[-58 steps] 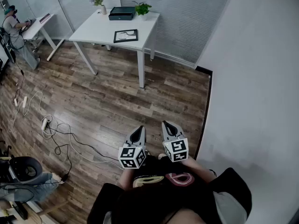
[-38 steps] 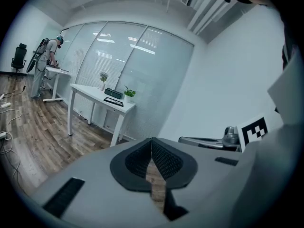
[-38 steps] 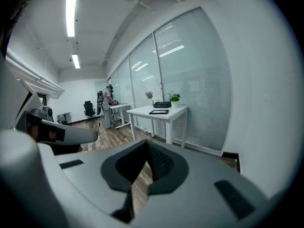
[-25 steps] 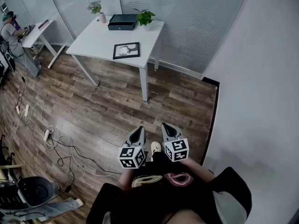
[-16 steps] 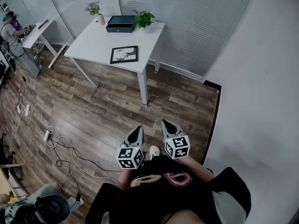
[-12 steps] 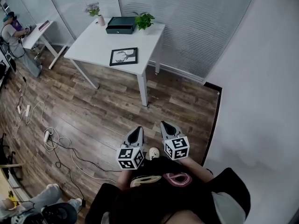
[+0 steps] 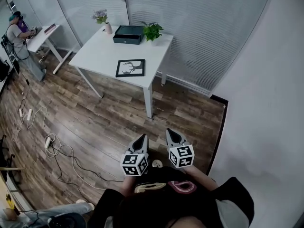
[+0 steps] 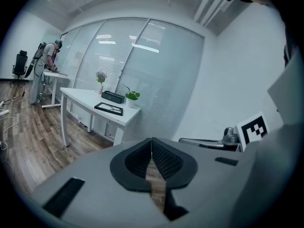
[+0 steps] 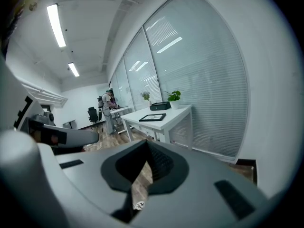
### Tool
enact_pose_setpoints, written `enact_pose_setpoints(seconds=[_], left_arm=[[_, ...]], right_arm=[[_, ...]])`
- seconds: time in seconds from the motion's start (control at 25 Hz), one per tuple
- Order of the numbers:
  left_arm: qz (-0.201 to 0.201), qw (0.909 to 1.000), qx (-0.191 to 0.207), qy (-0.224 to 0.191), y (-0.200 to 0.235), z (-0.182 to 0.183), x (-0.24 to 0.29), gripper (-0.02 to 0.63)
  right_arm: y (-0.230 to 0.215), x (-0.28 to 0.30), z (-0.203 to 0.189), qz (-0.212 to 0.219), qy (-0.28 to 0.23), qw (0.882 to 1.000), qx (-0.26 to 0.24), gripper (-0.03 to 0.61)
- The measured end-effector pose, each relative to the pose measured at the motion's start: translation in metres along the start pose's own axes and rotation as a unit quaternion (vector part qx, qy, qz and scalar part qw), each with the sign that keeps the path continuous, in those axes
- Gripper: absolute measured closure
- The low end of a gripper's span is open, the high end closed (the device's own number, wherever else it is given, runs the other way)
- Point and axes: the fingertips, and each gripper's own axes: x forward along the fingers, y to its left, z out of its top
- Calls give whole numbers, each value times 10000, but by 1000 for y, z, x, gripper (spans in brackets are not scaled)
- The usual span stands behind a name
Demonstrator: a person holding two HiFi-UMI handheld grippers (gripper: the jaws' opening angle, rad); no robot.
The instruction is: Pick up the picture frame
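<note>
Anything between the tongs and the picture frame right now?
Nothing visible. Left tongs and right tongs are shut, empty, and well short of the table. Only bare wood floor lies between. The picture frame lies flat by the table's near edge, with the black box behind it and cables off to the left.

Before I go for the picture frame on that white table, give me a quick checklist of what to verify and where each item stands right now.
1. Picture frame lying flat on the table, nothing on top: ok.
2. Left claw open for a grasp: not ok, jaws together, empty.
3. Right claw open for a grasp: not ok, jaws together, empty.
4. Frame within reach: not ok, the table stands across the floor.
5. Cables lie left of the straight path: ok.
6. Gap under the frame's edge for a jaw: cannot tell.
</note>
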Motion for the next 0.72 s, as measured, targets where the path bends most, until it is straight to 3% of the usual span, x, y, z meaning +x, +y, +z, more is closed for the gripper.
enact_pose_setpoints(seconds=[0.28,0.72], left_arm=[[-157,9999,-11,-16,27,19,33,595],[-112,9999,-98,-58,123,88,98,595]], right_arm=[[-5,39,13,-158,17,9999,-55,568],[5,147,66,-236,-43,9995,-183,568]])
